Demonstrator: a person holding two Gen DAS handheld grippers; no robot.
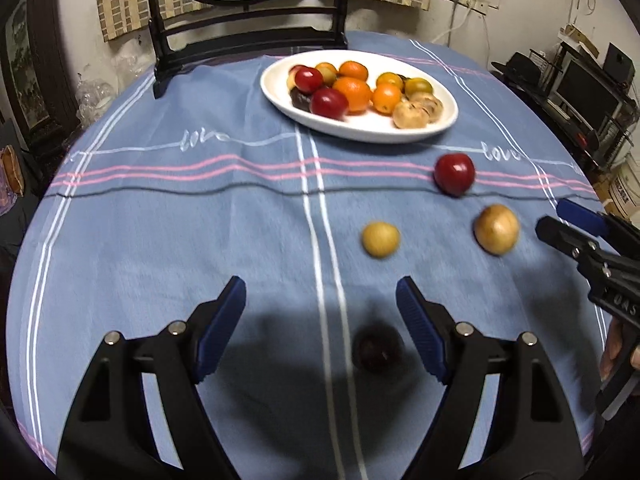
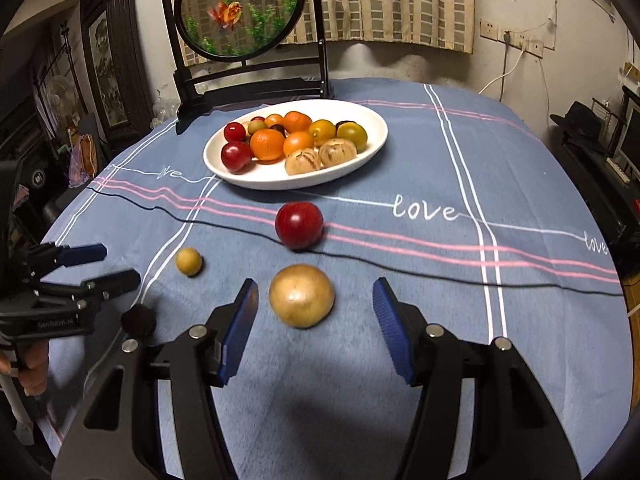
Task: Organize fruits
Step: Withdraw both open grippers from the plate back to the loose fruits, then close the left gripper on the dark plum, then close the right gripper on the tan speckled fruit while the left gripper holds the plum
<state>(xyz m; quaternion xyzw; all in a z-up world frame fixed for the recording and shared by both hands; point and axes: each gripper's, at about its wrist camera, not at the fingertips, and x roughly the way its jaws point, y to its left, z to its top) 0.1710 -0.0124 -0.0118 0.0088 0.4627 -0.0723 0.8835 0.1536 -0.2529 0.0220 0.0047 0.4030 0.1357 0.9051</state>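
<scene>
Hovering over the table, the right gripper is pointing down at a tan fruit that is lying just ahead of its fingertips and roughly centred between them; its jaws are standing apart, wider than the fruit, and nothing is being pinched. The left gripper is spread too and holding nothing; a dark plum is sitting between its fingers, nearer the right one, with no pad touching it. A small yellow fruit is lying ahead of the left gripper, and a red plum is resting beyond the tan fruit. Farther ahead of both, the plate is already carrying most of the fruit. Judging by position, each gripper is being lined up with its nearest fruit.
</scene>
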